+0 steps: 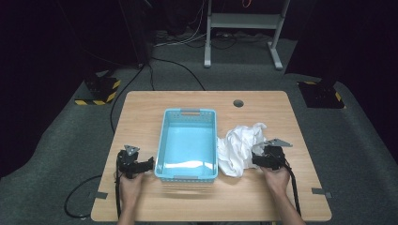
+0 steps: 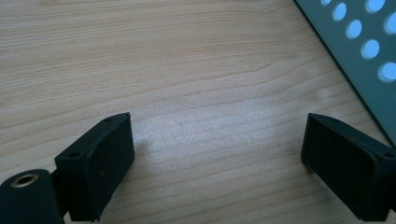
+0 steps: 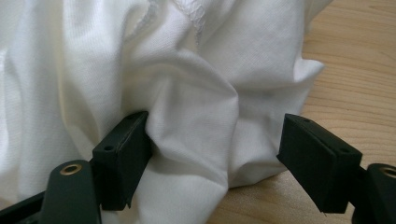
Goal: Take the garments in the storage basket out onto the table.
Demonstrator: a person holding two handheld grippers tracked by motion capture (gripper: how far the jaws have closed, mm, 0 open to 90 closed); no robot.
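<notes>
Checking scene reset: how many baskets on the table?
1: the light-blue basket sits mid-table, between the left gripper and the white cloth.

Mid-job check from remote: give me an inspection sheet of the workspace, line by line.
Surface: wooden table, round grommet hole near the far edge, tape patches at the near corners.
Job's things: empty light-blue perforated basket at centre; crumpled white cloth against its right side.
Clutter: nothing seen.
Grippers: left gripper open over bare wood beside the basket; right gripper open, a fold of cloth between its jaws.
Cables: one trails from each gripper; more run across the floor.
Surroundings: grey carpet, white metal stand, hazard-striped bases.
</notes>
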